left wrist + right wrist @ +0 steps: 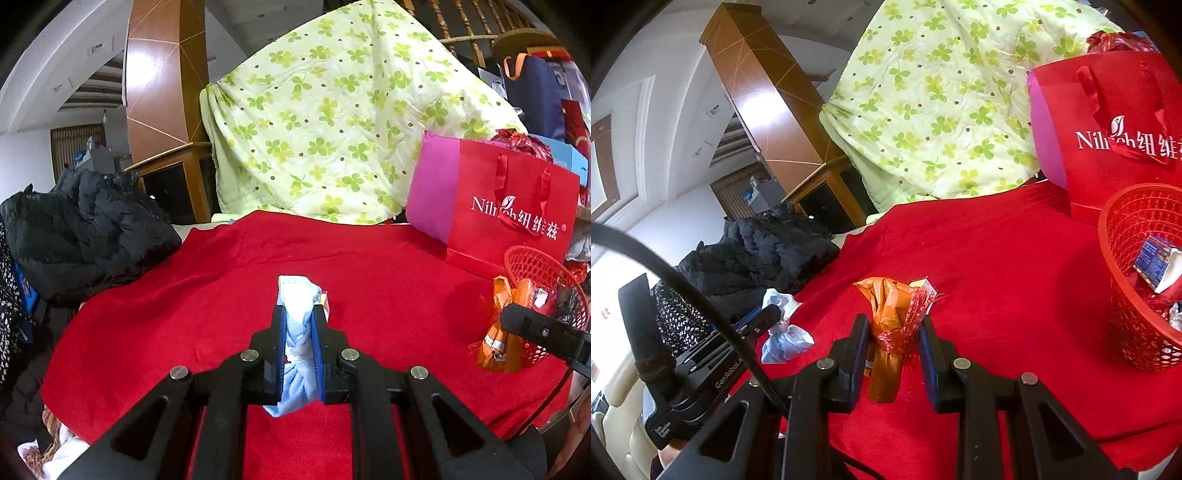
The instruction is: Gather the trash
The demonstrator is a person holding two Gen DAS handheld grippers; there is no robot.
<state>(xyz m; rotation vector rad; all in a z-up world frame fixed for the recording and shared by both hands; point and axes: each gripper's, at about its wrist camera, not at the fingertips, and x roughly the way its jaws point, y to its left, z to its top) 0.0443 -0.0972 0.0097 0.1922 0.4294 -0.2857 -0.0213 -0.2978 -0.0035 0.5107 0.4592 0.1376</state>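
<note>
A tall wooden pillar with pale inlaid lines rises to the white stepped ceiling and catches a bright glare. At its foot stands a low wooden cabinet with dark glass. Right of the pillar hangs a clover-print quilt; left of the cabinet lies a black padded coat.
</note>
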